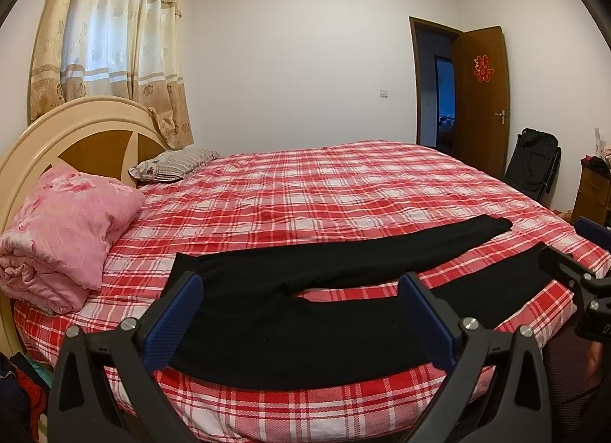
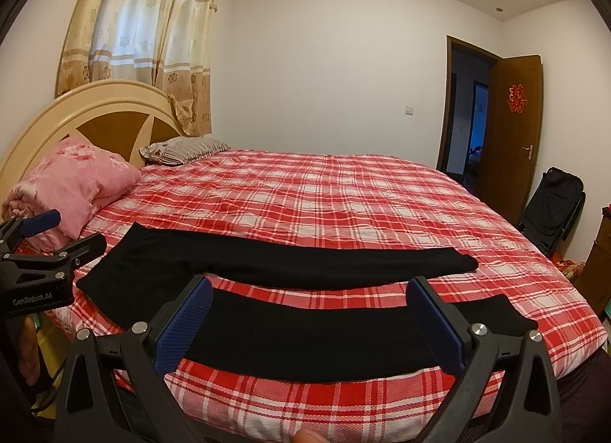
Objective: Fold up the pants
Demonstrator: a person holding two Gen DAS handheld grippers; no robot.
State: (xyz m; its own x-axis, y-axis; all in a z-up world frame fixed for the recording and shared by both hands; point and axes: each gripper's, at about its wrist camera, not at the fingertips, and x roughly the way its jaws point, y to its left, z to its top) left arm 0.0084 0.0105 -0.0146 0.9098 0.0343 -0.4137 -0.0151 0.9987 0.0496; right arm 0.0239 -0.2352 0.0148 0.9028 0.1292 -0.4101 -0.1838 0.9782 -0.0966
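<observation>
Pants: black pants (image 1: 290, 313) lie flat on the near side of the bed, waist toward the headboard end, the 2 legs running away from it and spread in a narrow V with checked sheet showing between them.
Far leg: in the right wrist view the far leg (image 2: 324, 263) runs across the sheet to a cuff well short of the bed's foot.
Near leg: the near leg (image 2: 305, 340) lies along the near edge of the bed.
Left gripper: the left gripper (image 1: 301, 313) has its 2 blue-padded fingers spread wide, nothing between them; it is above the waist and seat of the pants, and contact with the cloth cannot be told.
Right gripper: the right gripper (image 2: 309, 317) is likewise spread wide and empty, framing the near leg; contact cannot be told.
Cross views: each gripper shows at the edge of the other's view, fingers apart.
Bed: a bed with a red and white checked sheet (image 1: 343, 183) and a rounded cream headboard (image 1: 68, 133).
Bedding: a folded pink quilt (image 1: 61, 229) and a striped pillow (image 1: 175, 164) lie at the headboard end, apart from the pants.
Room: curtains (image 1: 114, 42) behind the headboard; an open brown door (image 1: 481, 99) at the far wall.
</observation>
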